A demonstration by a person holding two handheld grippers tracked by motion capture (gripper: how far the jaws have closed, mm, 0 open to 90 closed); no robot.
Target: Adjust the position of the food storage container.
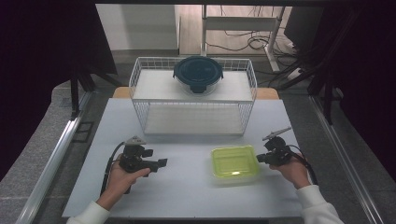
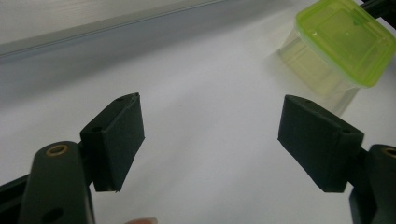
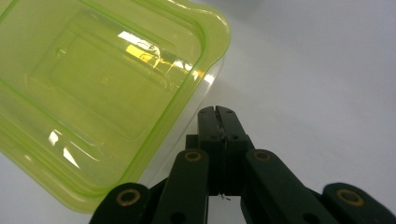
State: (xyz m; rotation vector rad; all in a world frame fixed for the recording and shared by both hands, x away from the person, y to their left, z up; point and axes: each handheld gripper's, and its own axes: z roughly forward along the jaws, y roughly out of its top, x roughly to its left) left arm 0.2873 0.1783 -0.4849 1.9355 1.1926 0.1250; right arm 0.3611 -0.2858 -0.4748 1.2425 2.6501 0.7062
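The green-lidded box (image 1: 235,163) sits flat on the worktop (image 1: 187,186), lid on, just beside the right tongs (image 1: 259,158) – in the right gripper view its near corner (image 3: 140,93) lies immediately ahead and to one side of the closed tips, though I cannot tell whether they touch its wall. Those right tongs are pressed together with nothing between them. The left tongs (image 2: 210,135) stand wide apart and empty over bare worktop, with the box (image 2: 338,44) well ahead of them and off toward their right jaw.

Judging from this, the work on the box has barely begun: nothing is gripped, nothing lifted, and the box rests squarely on its base. Beyond both tongs stands a wire rack (image 1: 194,95) with a round dark-lidded container (image 1: 198,73) on its upper shelf; its lower shelf is free – a likely place for the box, though that is a guess. What is left, then, is nearly everything: parting the right tongs or bringing the left ones across, taking hold of the box by rim or wall, and carrying it off.
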